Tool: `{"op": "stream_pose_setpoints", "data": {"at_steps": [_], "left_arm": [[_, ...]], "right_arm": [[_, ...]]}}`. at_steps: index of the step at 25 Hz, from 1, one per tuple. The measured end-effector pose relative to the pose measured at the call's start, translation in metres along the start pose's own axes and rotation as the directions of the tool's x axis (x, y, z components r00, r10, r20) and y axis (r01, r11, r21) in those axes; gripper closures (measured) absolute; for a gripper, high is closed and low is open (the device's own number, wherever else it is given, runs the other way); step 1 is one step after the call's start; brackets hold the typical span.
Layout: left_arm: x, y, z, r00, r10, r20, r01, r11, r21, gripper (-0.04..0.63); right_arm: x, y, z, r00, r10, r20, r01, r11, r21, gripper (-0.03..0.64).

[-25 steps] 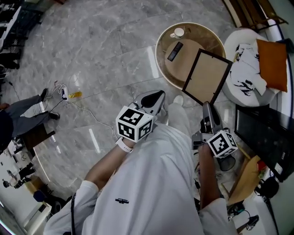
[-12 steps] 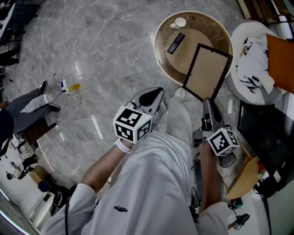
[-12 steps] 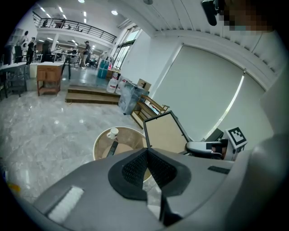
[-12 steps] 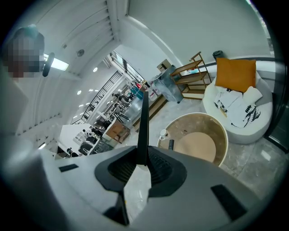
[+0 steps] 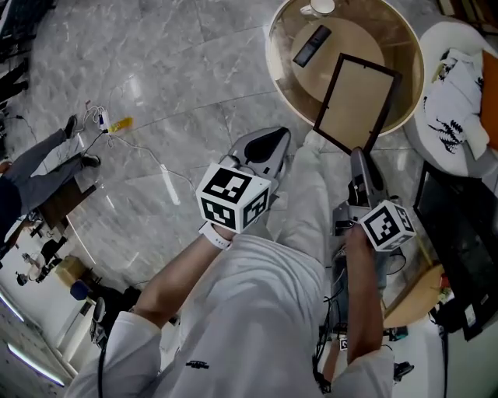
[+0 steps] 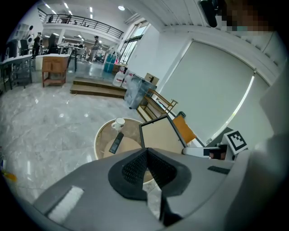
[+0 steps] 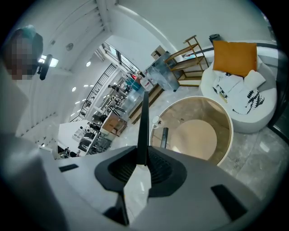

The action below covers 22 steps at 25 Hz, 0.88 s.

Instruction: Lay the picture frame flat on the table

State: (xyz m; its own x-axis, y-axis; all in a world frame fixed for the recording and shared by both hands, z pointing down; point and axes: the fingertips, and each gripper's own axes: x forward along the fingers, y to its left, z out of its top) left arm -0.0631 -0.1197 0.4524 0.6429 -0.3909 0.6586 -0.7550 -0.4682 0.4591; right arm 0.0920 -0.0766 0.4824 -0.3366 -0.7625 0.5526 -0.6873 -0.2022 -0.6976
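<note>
Round wood-rimmed glass table (image 5: 274, 78): one. Black-edged rectangular picture frame with tan backing (image 5: 358, 101): one, tilted over near side of table, lower corner grasped by right claw (image 5: 359, 159) (frame seen edge-on between pads in right gripper view). Left claw (image 5: 268, 145) clenched on nothing, off to side.

Risk: single-corner pinch may let frame swing or slip onto glass. Lowering could also knock flat black remote (image 5: 311, 45) or white cup (image 5: 319, 8), one each.
</note>
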Motion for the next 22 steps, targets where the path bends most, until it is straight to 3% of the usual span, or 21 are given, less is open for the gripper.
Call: {"op": "stream_pose_setpoints", "data": {"at_steps": [13,22], "left_arm": [[0.078,0.055,-0.075,0.998,0.04,-0.056,-0.042,0.999,-0.034,0.592],[0.107,0.087,-0.11,0.996,0.036,-0.084,-0.039,0.999,-0.035,0.592]], "right_arm": [[0.078,-0.079,-0.064,0.996,-0.018,-0.085,0.021,0.999,0.036,0.554],[0.125,-0.111,-0.094,0.996,-0.043,-0.083,0.049,0.997,0.066,0.553]]}}
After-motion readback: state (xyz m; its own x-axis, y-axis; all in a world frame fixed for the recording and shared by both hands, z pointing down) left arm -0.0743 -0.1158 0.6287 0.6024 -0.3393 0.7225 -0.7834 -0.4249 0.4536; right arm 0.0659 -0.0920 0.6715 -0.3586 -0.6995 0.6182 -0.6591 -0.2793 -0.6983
